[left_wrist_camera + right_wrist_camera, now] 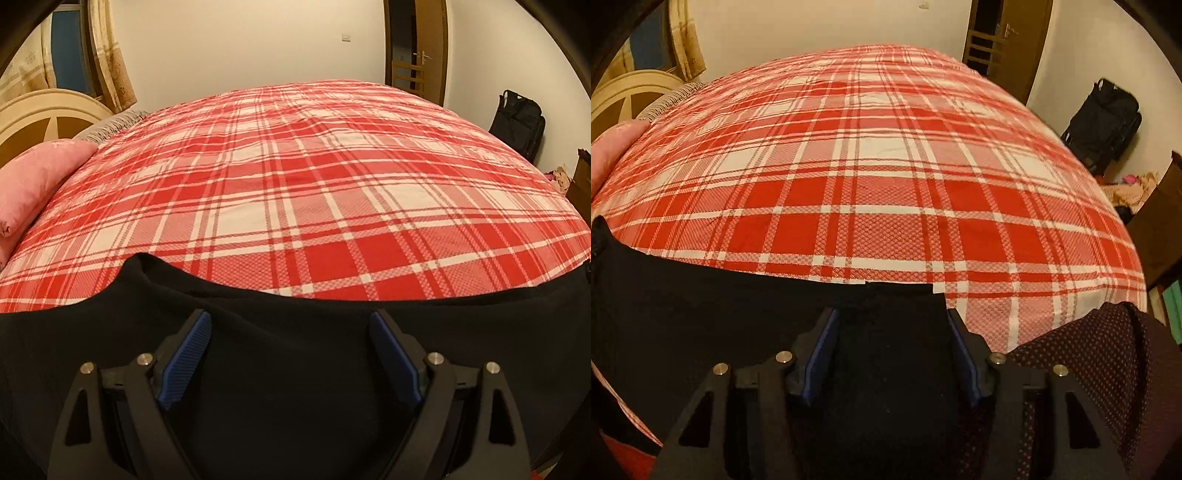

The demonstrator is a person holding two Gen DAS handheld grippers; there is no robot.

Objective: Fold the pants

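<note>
Both grippers, the left gripper and the right gripper, hang with fingers apart, holding nothing, over the black pants, which lie sideways along the bed's near edge.

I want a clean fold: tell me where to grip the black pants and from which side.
Grip the black pants at the squared end lying flat on the plaid bedspread, near the bed's right edge. Come from above, on the near side, right gripper fingers straddling that edge.
</note>
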